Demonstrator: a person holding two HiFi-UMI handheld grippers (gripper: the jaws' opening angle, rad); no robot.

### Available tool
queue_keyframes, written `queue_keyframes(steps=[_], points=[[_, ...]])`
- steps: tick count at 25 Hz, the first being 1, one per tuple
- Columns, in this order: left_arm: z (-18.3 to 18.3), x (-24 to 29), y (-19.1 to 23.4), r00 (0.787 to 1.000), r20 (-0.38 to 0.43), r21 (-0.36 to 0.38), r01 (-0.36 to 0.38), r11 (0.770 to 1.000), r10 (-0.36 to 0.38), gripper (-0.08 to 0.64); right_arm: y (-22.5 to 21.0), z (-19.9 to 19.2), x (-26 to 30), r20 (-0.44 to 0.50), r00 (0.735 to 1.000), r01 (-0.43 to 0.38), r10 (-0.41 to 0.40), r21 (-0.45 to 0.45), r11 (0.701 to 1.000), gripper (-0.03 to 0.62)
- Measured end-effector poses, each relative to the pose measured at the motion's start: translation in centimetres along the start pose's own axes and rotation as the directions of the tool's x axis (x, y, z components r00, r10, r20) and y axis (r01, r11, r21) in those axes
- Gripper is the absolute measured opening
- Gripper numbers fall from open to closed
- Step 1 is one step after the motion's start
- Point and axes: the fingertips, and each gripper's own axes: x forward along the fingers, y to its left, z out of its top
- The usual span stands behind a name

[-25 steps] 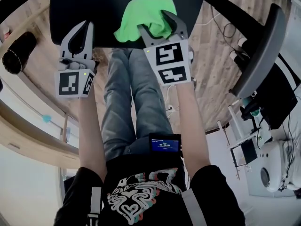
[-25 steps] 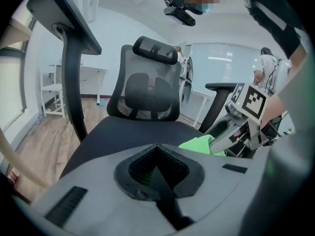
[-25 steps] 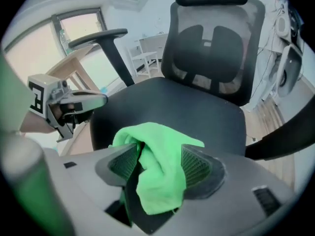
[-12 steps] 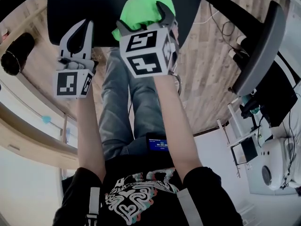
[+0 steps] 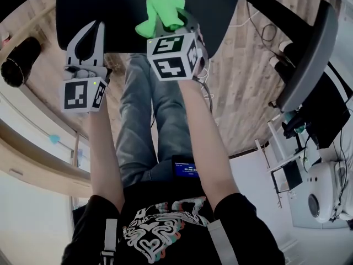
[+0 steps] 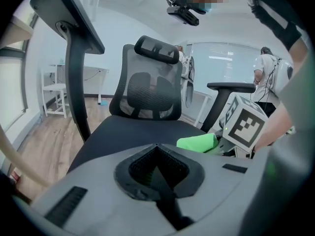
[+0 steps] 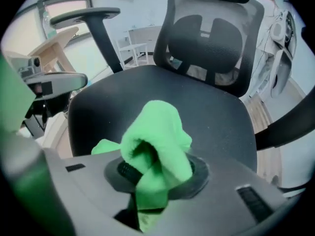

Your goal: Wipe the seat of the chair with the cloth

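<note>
Presently: cloth (image 5: pixel 162 7) pinched in right gripper (image 5: pixel 172 26), over the seat (image 5: pixel 220 4) front.
At left, left gripper (image 5: pixel 94 29), jaws together, empty, by the seat's front-left edge; centre, cloth bunched, right gripper's jaws just closed onto it; seat spreads ahead and beneath; right hand nearer, judged the wiping hand.

A bright green cloth (image 5: pixel 162 7) lies against the matte black chair seat (image 5: pixel 110 4); the backrest (image 6: pixel 152 90) is black mesh. The left gripper (image 6: pixel 156 147) and right gripper (image 7: pixel 147 181) are pale grey with black lining, each carrying black-and-white square markers. Light wood-plank floor (image 5: pixel 242 76); faded blue jeans (image 5: pixel 149 115); black T-shirt (image 5: pixel 165 225) printed in white, red and teal.
</note>
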Motion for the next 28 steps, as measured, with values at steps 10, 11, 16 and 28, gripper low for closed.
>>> queue_keyframes(steps=[10,11,16,28], points=[[-1.1,-0.9,2.4,0.997,-0.041,-0.021,-0.064,0.998,0.063,0.002,0.5,0.6,0.3,-0.019,0.999,-0.026,0.026,0.012,1.0,0.101],[-1.2,-0.9,2.4,0.997,-0.042,-0.022,-0.066,0.998,0.065,0.0,0.8,0.7,0.5,-0.015,1.0,-0.028,0.028,0.013,1.0,0.1],[-1.2,-1.1,2.8,0.996,-0.035,-0.023,-0.08,0.996,0.08,0.0,2.9,1.8,1.1,0.011,0.999,-0.051,0.051,-0.006,0.999,0.1],[-2.7,-1.5,5.3,0.985,-0.092,-0.072,-0.155,0.985,0.148,0.0,7.6,4.4,2.3,0.016,0.99,-0.137,0.138,-0.051,0.989,0.1]])
